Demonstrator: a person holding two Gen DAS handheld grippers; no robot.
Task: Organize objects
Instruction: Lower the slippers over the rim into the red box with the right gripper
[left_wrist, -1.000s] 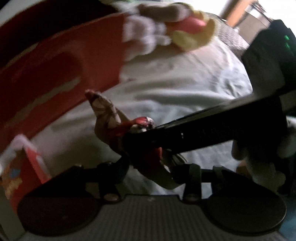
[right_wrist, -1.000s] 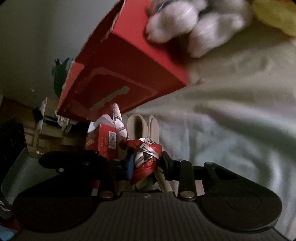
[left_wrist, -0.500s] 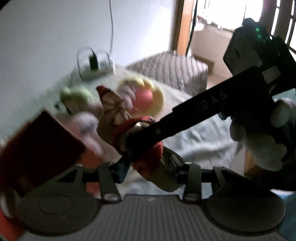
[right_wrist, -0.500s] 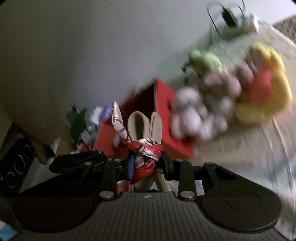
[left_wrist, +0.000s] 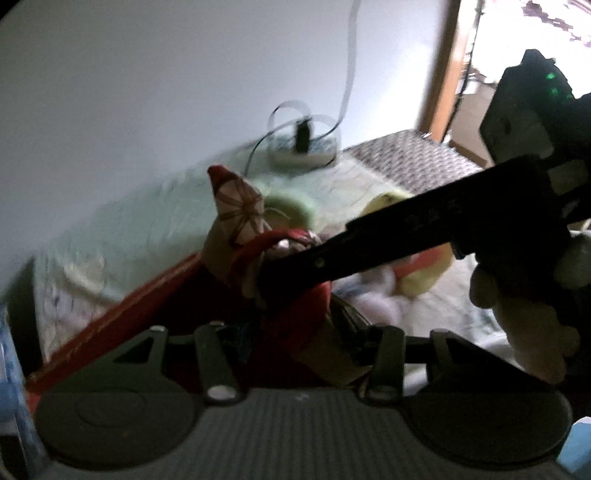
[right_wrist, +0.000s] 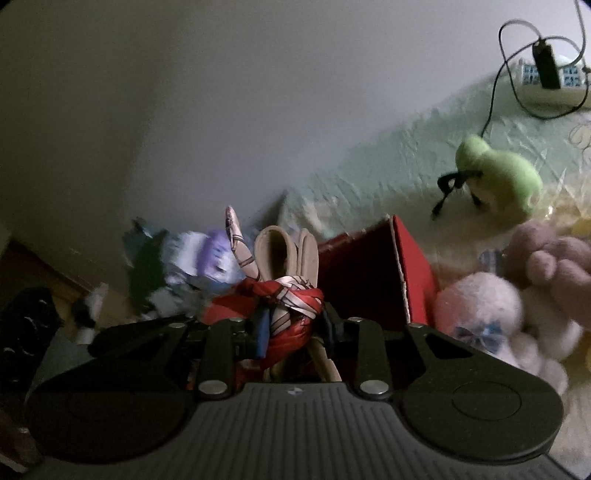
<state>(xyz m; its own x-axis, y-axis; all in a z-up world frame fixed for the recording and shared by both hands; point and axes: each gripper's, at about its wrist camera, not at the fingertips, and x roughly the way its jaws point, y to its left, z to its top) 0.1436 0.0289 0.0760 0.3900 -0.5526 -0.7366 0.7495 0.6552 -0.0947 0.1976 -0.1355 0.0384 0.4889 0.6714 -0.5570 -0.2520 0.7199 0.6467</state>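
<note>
Two grippers pinch one thing here: we clamp the scarf-tied beige strap bundle (right_wrist: 286, 295) in the right gripper (right_wrist: 291, 328) and left gripper (left_wrist: 295, 325), raised beside the red box (right_wrist: 373, 273), probably to drop it inside.

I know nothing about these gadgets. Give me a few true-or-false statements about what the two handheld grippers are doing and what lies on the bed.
1. Both grippers clamp the same bundle, beige straps tied with a red patterned scarf. True: the right gripper and the left gripper both have their jaws closed on it.
2. The green plush toy sits inside the red box. False: it lies on the bedspread, apart from the box.
3. A white plush toy lies right beside the red box. True.
4. The black charger rests on the floor. False: it rests on a white power strip on the bed.
</note>
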